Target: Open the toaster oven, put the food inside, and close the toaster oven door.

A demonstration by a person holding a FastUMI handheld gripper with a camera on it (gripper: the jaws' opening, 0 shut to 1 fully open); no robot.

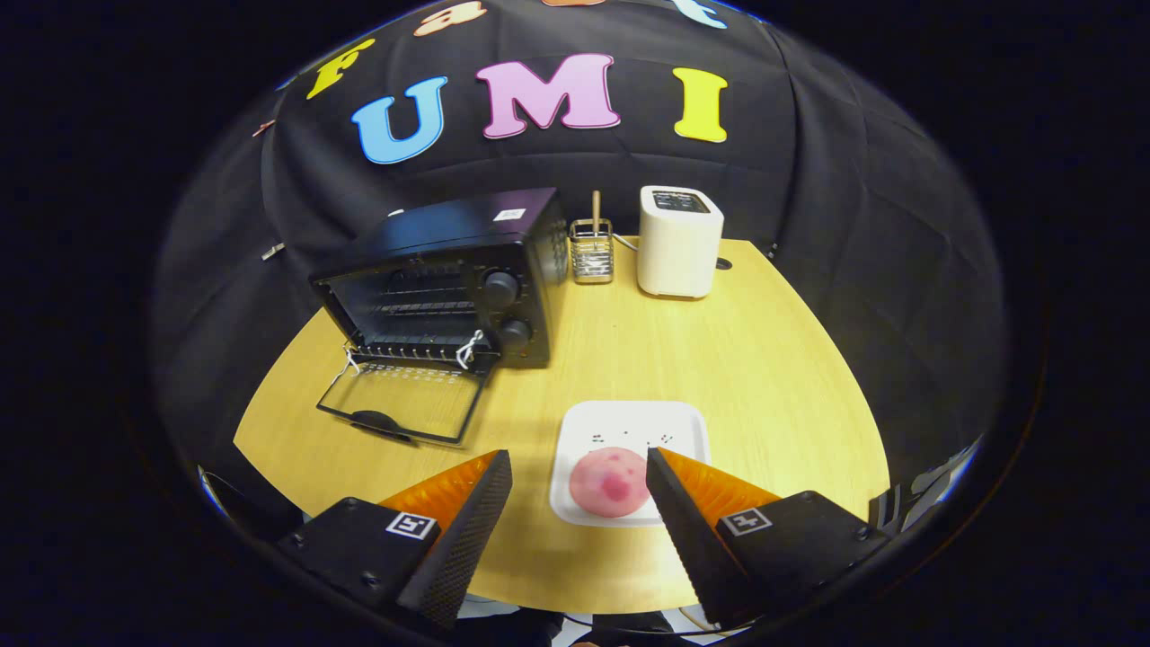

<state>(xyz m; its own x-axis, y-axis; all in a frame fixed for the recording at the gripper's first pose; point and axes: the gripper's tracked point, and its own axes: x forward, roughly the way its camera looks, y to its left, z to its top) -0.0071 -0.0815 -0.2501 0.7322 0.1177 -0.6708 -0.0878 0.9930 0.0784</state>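
A pale wooden table [764, 377] stands in a booth walled with black cloth. At its far left sits a black toaster oven [449, 279] — its glass door [400, 403] dropped flat onto the table, the wire rack inside visible. Beside the oven stands a small wire basket [592, 253] holding a stick, then a cream-coloured toaster [679, 241]. Nearer, a white square plate [629, 431] carries a round pink piece of food [608, 482] with darker spots. The gripper [579, 476] has its fingers spread wide — the food lies between the tips, close to the right one, with neither visibly pressing on it.
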